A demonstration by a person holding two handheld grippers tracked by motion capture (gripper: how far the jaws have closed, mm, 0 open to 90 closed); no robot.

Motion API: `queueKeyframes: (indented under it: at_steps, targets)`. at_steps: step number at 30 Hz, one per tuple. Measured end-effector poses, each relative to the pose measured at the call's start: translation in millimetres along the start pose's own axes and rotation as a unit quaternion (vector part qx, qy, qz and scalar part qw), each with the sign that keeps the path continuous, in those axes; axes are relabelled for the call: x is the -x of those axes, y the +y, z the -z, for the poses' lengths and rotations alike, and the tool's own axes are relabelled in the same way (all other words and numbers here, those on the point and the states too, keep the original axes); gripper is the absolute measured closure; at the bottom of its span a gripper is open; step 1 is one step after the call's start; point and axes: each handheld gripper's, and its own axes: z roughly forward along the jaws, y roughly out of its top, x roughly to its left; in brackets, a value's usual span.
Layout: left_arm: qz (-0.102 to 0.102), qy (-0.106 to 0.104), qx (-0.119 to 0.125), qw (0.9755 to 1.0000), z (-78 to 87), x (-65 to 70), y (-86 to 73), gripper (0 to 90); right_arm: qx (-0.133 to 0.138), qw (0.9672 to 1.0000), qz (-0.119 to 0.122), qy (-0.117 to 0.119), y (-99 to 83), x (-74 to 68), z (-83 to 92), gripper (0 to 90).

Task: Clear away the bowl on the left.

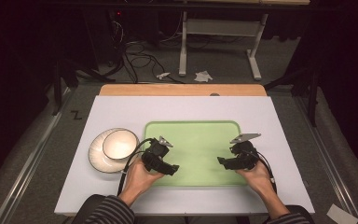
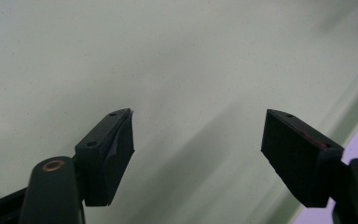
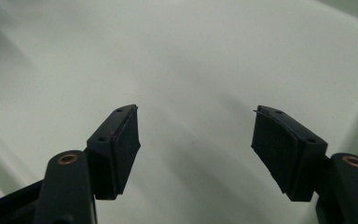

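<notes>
Your left gripper (image 1: 171, 169) hovers over the green tray's (image 1: 192, 128) near-left corner, jaws wide apart with nothing between them. Your right gripper (image 1: 222, 162) hangs over the tray's near-right part, jaws likewise spread and empty. The bowl (image 1: 120, 144) sits on a plate (image 1: 95, 156) just left of the tray.

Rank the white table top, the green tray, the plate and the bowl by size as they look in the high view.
1. white table top
2. green tray
3. plate
4. bowl
The bowl sits on the plate and looks only slightly smaller, so this last order is less sure.
</notes>
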Motion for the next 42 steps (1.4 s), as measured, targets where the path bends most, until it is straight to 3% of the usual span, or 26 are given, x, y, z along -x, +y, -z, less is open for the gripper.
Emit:
queueKeyframes:
  at_steps: [8,11,18,22,23,25,30,33,42]
  targets:
    - [-0.006,0.005,0.003,1.0,1.6,0.0,-0.3,31.1,-0.001,1.0,0.002,-0.002,-0.1,-1.6,1.1,33.5]
    - [-0.019,0.005,0.004,0.9998,2.2,0.0,-1.0,33.1,0.0,1.0,0.002,0.0,0.1,-1.8,0.0,33.5]
    - [-0.027,0.009,0.023,0.9993,5.0,-2.2,1.0,36.1,-0.005,1.0,-0.004,0.008,0.5,0.9,-4.0,33.4]
    - [-0.041,0.01,0.012,0.9991,3.3,-0.4,-1.6,40.6,0.007,1.0,0.005,-0.001,0.4,-2.7,-0.6,33.5]
    - [-0.057,0.012,0.015,0.9982,3.4,3.0,-3.8,40.6,0.008,0.9999,0.007,-0.002,-0.2,-3.5,1.1,33.4]
    - [-0.067,0.012,0.024,0.9974,4.6,5.7,-4.8,40.8,0.01,0.9999,0.004,0.001,-1.4,-3.6,2.6,33.2]
    - [-0.066,0.008,0.022,0.9975,5.8,4.2,-3.2,40.5,0.016,0.9998,-0.003,0.006,-0.3,-1.7,0.8,32.8]
    - [-0.052,0.013,0.02,0.9984,6.5,3.6,-0.8,36.4,0.008,0.9999,0.0,0.006,0.6,-0.9,-2.0,32.7]
    - [-0.061,0.004,0.029,0.9977,16.7,9.2,3.2,34.5,0.008,0.9999,0.001,0.012,0.8,-3.0,0.4,34.4]
